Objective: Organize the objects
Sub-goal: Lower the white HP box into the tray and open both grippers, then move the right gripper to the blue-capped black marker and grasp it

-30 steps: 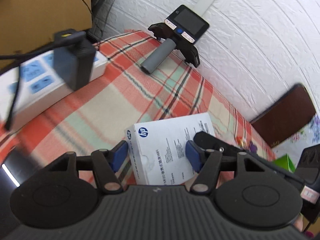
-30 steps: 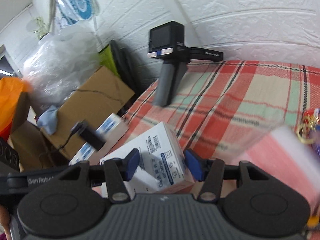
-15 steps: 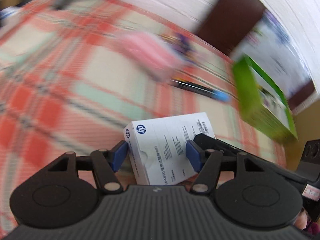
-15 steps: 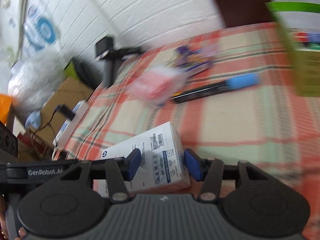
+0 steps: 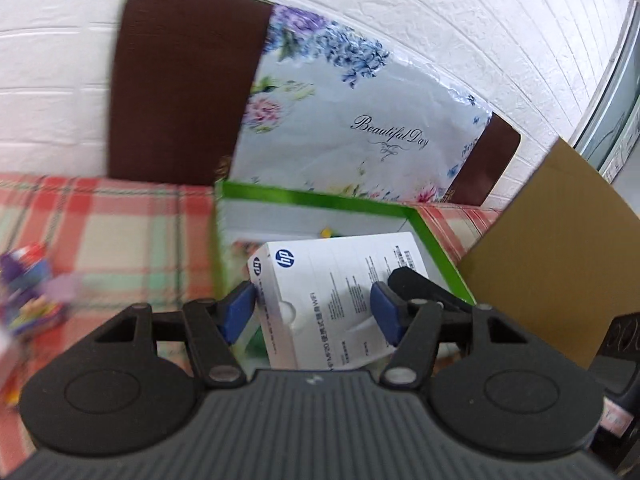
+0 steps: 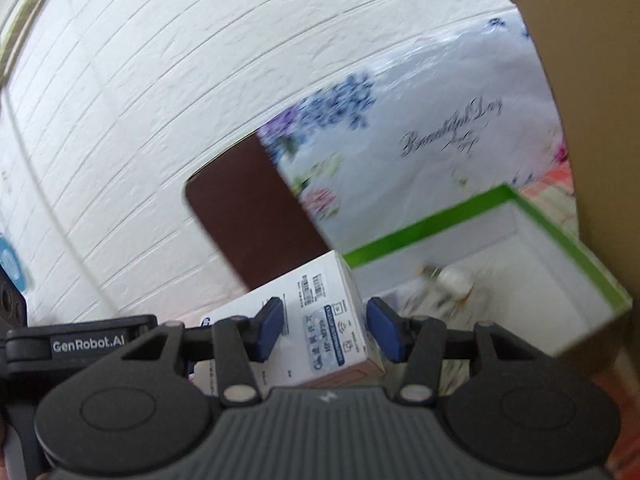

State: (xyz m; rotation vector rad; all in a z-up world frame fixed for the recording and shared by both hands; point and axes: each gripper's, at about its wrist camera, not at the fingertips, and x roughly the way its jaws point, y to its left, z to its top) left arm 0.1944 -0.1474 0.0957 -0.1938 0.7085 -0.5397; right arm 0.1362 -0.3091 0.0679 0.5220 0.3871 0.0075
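Note:
A white HP box [image 5: 332,280] hangs in the air, gripped by both grippers from two sides. My left gripper [image 5: 312,312] is shut on it, blue pads across its width. My right gripper [image 6: 326,330] is shut on the white box's [image 6: 320,300] labelled end, jaws still closing; one black right fingertip [image 5: 420,284] shows in the left wrist view. Just beyond and below the white box lies an open green-rimmed box [image 5: 320,200], seen also in the right wrist view as a white-lined green-rimmed box [image 6: 440,220] holding a few small items [image 6: 448,280].
A flower-printed plastic bag [image 5: 360,120] leans on a brown board [image 5: 180,88] against the white brick wall. A cardboard panel [image 5: 560,260] stands right of the green box. On the plaid cloth [image 5: 100,220] at the left lies a blurred purple, multicoloured object [image 5: 24,292].
Both grippers have swung the white box across the plaid table, from near the power strip and handheld camera, past the pink item and pen, to the green-rimmed box. The grip is unchanged.

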